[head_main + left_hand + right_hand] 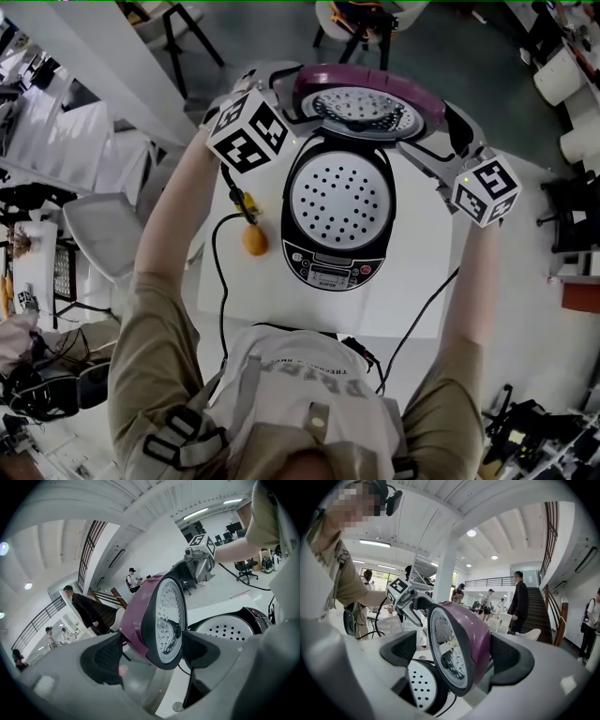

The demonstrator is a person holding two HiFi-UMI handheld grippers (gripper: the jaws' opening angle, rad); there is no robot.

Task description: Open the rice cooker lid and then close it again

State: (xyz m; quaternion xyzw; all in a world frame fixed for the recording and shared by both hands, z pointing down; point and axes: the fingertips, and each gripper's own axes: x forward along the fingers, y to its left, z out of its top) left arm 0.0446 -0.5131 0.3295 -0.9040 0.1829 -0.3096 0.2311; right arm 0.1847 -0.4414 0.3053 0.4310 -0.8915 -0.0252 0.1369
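Note:
The black rice cooker [337, 202] stands on the white table [422, 281], showing a perforated plate inside. Its purple lid [366, 98] is swung up at the back, the silver underside facing me. My left gripper [286, 89] holds the lid's left rim and my right gripper [448, 127] its right rim. In the left gripper view the lid [161, 620] sits edge-on in my left gripper [152, 653], the jaws closed on it, with the right gripper [199, 559] beyond. In the right gripper view the lid [459, 644] fills my right gripper [454, 656]; the left gripper [405, 597] is behind.
An orange round object [254, 241] and a yellow plug [246, 202] on a black cable lie left of the cooker. A grey chair [98, 230] stands off the table's left side. People stand near a staircase [543, 611] in the background.

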